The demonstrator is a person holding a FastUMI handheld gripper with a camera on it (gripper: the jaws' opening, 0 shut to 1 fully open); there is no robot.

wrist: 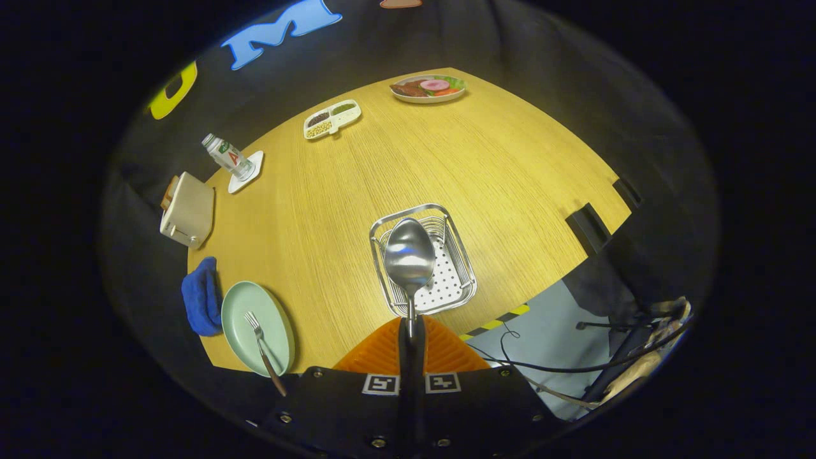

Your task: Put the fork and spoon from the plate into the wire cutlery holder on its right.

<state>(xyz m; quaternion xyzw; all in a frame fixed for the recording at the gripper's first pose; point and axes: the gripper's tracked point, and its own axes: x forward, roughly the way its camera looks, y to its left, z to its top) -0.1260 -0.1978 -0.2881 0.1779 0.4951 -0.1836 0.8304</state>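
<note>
Fingers gripping spoon by handle, bowl hanging over wire cutlery holder. Risk: spoon slipping or tipping, landing on worktop. Fork waiting on plate.

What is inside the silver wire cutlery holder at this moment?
The silver wire cutlery holder shows a white dotted liner at its bottom and no cutlery. The metal spoon, gripped between the closed fingers of the gripper, hovers over it and covers part of the inside.

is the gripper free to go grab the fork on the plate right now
Probably not yet: the gripper is shut on the spoon, held above the wire cutlery holder. The fork lies uncovered on the plate.
</note>
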